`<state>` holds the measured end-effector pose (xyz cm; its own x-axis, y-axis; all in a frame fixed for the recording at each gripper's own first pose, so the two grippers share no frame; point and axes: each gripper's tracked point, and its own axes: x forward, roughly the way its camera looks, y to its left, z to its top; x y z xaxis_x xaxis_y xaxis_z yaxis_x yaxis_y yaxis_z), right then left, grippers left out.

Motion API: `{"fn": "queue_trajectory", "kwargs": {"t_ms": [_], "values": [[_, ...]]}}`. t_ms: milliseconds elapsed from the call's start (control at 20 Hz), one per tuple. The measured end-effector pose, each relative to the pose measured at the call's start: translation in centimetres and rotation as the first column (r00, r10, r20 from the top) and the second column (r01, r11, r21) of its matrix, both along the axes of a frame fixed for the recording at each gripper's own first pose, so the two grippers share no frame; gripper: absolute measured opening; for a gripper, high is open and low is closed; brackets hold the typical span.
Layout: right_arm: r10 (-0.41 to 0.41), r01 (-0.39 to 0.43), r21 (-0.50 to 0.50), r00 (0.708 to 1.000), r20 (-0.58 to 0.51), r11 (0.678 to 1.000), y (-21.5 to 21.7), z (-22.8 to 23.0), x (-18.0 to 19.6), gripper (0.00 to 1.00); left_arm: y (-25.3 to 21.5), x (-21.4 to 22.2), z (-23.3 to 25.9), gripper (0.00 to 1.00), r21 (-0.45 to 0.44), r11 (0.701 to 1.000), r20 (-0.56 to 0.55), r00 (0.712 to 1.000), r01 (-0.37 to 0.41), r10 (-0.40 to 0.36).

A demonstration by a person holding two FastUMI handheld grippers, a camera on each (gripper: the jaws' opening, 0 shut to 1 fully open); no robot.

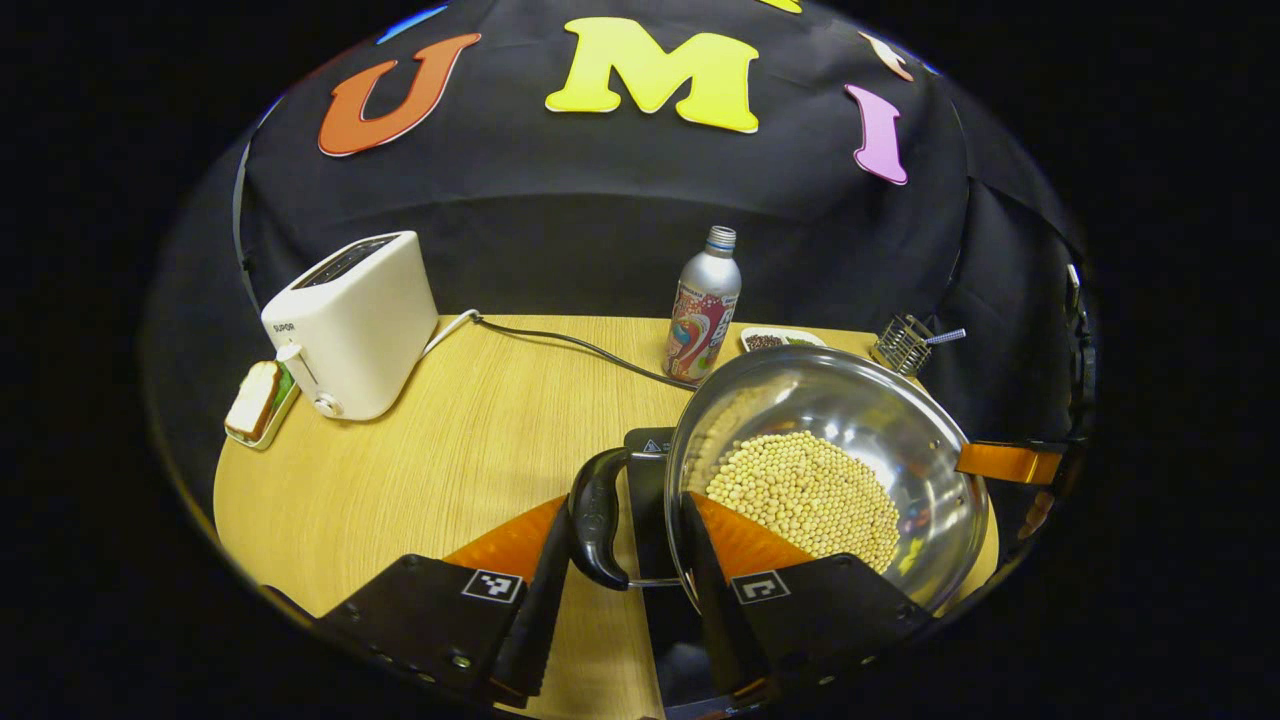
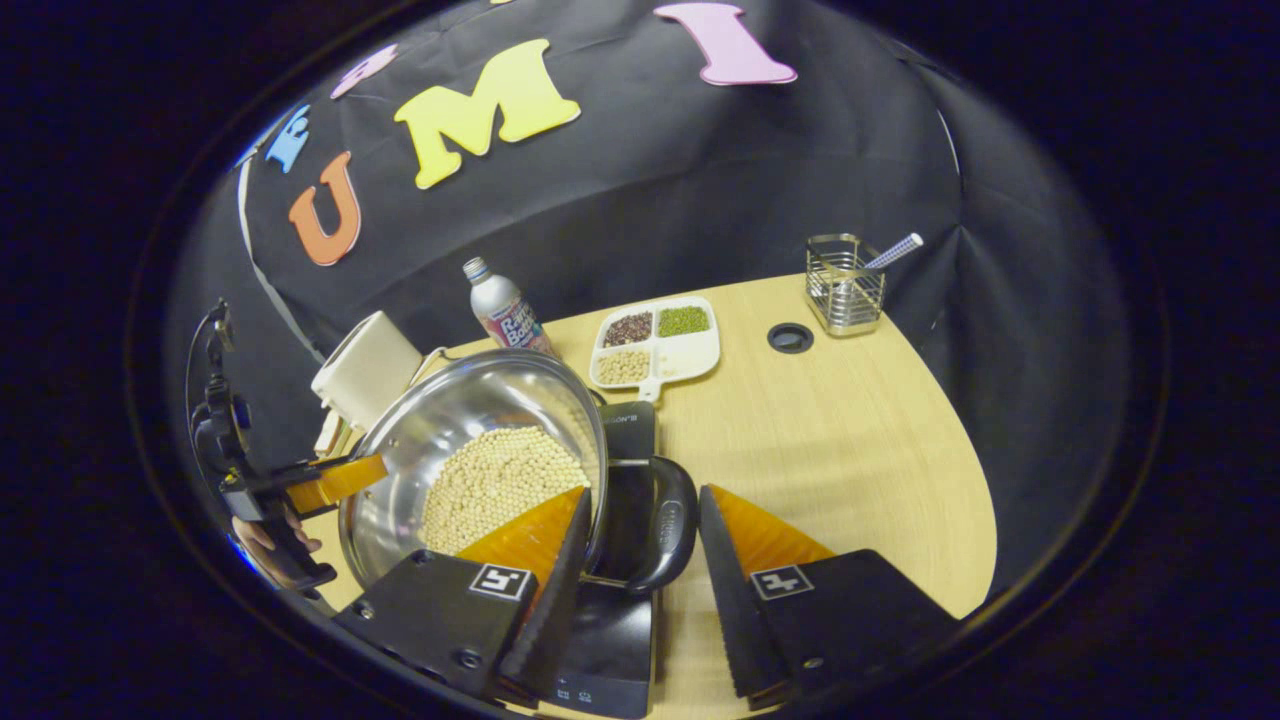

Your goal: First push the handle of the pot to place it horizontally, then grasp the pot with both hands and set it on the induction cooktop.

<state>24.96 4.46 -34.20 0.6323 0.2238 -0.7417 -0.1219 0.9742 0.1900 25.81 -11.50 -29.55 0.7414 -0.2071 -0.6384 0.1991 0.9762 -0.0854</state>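
Both sides, each spread tool [image 1: 625, 560] [image 2: 640, 545] astride a pot [image 1: 860, 420] handle [image 1: 598, 515], cooktop [image 2: 610, 640] beneath.

The right gripper [image 2: 640, 530] straddles, jaws apart, the handle [image 2: 668, 525] of the bean-filled pot [image 2: 470, 450].

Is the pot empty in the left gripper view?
No, the pot holds a heap of pale round beans on its bottom.
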Motion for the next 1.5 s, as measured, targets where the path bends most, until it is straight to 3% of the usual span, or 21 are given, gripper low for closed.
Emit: {"fn": "queue_trajectory", "kwargs": {"t_ms": [50,150,200,250,300,500,600,850,1150,1250,1300,1350,1500], "values": [[-0.01,0.01,-0.009,1.0,0.012,1.0,-0.3,0.0,0.1,0.78,0.2,0.1,0.5,0.62,-0.004,1.0,0.024,1.0,-0.003,0.003],[-0.029,0.029,0.002,0.999,0.035,1.0,-0.3,0.1,0.2,0.87,0.7,-0.2,1.8,0.66,0.018,1.0,0.069,0.998,-0.016,0.015],[-0.038,0.037,0.013,0.998,0.048,0.999,-0.5,0.1,0.2,0.87,1.3,-0.2,2.3,0.71,0.043,0.999,0.104,0.994,-0.029,0.024],[-0.037,0.036,0.018,0.997,0.062,0.999,-0.4,0.4,0.0,0.9,1.7,-0.5,2.7,0.91,0.06,0.998,0.126,0.992,-0.034,0.026],[-0.034,0.033,0.01,0.995,0.091,0.999,-0.6,0.7,0.0,0.9,1.6,-1.1,3.4,0.98,0.064,0.997,0.149,0.989,-0.033,0.023],[-0.033,0.042,-0.036,0.979,0.203,0.998,-1.2,2.7,-1.3,0.96,2.1,-2.7,5.7,0.97,0.041,0.996,0.279,0.958,-0.074,0.06],[-0.036,0.05,-0.047,0.965,0.261,0.998,-1.5,4.2,-2.4,0.93,2.5,-3.7,6.5,0.97,0.03,0.993,0.337,0.936,-0.118,0.101],[-0.055,0.069,-0.036,0.948,0.313,0.997,-1.8,6.3,-6.2,0.93,3.9,-7.3,7.4,0.97,0.064,0.984,0.415,0.901,-0.165,0.125],[-0.073,0.084,-0.014,0.924,0.375,0.996,-2.5,9.1,-11.0,0.92,5.0,-13.2,8.4,0.98,0.032,0.982,0.436,0.887,-0.187,0.155],[-0.066,0.085,-0.03,0.91,0.409,0.996,-2.6,10.1,-12.7,0.92,6.1,-15.4,10.0,0.97,0.03,0.977,0.488,0.856,-0.212,0.171],[-0.056,0.08,-0.038,0.902,0.428,0.996,-2.5,10.6,-13.7,0.92,6.5,-16.4,10.6,0.87,0.023,0.973,0.511,0.839,-0.23,0.186],[-0.045,0.073,-0.046,0.894,0.446,0.996,-2.4,11.2,-14.6,0.92,6.5,-17.4,10.9,0.97,0.012,0.973,0.521,0.832,-0.231,0.191],[-0.034,0.067,-0.048,0.866,0.498,0.997,-2.3,13.3,-17.7,0.92,6.0,-20.0,12.4,0.95,-0.012,0.976,0.539,0.82,-0.218,0.19]]}}
